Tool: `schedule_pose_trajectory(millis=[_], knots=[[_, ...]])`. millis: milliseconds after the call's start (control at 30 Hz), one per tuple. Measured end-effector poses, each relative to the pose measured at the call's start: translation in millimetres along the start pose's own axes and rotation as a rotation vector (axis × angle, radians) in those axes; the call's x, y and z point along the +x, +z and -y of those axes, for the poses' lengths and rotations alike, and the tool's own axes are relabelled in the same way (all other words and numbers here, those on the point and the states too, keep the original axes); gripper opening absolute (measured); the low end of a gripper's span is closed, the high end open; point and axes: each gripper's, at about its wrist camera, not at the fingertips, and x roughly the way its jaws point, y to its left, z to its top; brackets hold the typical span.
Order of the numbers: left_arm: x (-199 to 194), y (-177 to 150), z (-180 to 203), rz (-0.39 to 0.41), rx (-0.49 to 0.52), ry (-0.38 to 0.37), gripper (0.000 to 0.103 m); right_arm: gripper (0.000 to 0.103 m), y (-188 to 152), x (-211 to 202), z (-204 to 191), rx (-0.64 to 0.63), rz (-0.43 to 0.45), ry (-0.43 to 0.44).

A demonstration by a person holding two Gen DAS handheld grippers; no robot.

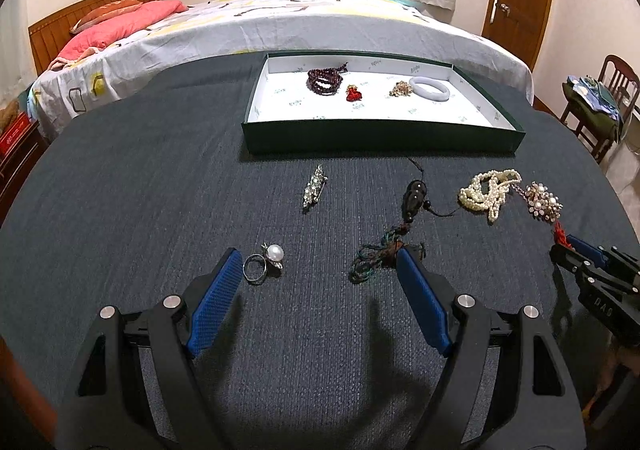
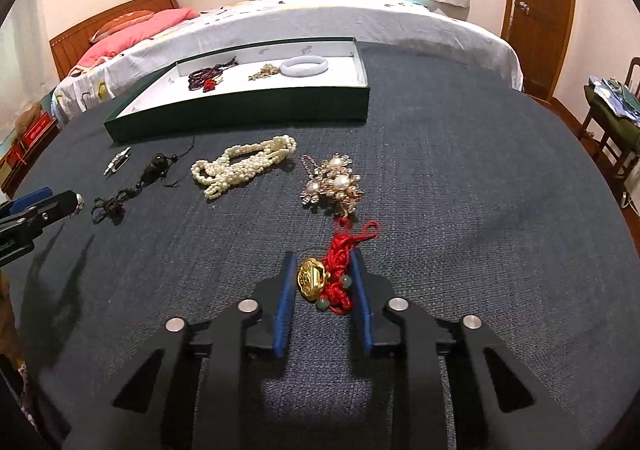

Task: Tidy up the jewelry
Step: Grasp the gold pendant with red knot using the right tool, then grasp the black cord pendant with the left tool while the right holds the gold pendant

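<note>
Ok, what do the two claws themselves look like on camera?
Both match: the left claw and right claw have matte black angular frames, blue textured pads, and round silver pivot bolts. White lettering marks the right claw's side in the left view. No cables or sleeves show.

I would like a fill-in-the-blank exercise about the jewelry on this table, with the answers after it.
1. The white bangle lies inside the green ____.
2. The right claw is closed around a gold pendant on a ____ cord.
3. The left claw is ____, with nothing held.
4. The ring near the left claw carries a ____.

Answers: tray; red; open; pearl
</note>
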Motion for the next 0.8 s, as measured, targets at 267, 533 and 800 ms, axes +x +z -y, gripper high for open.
schedule_pose_trajectory(millis=[267, 533, 800], knots=[[1.9, -1.4, 2.2, -0.007, 0.001, -0.005, 0.078, 0.021, 1.7, -2.7, -0.6, 0.011, 0.005, 0.012], [9.0, -3.6, 10.2, -0.025, 0.016, -0.015, 0.078, 0.021, 5.7, -7.0, 1.6, 0.016, 0.02, 0.01], [15.0, -1.4, 15.5, -0.042, 0.025, -0.028, 0.078, 0.021, 7.7, -7.8, 8.7, 0.033, 0.023, 0.006]])
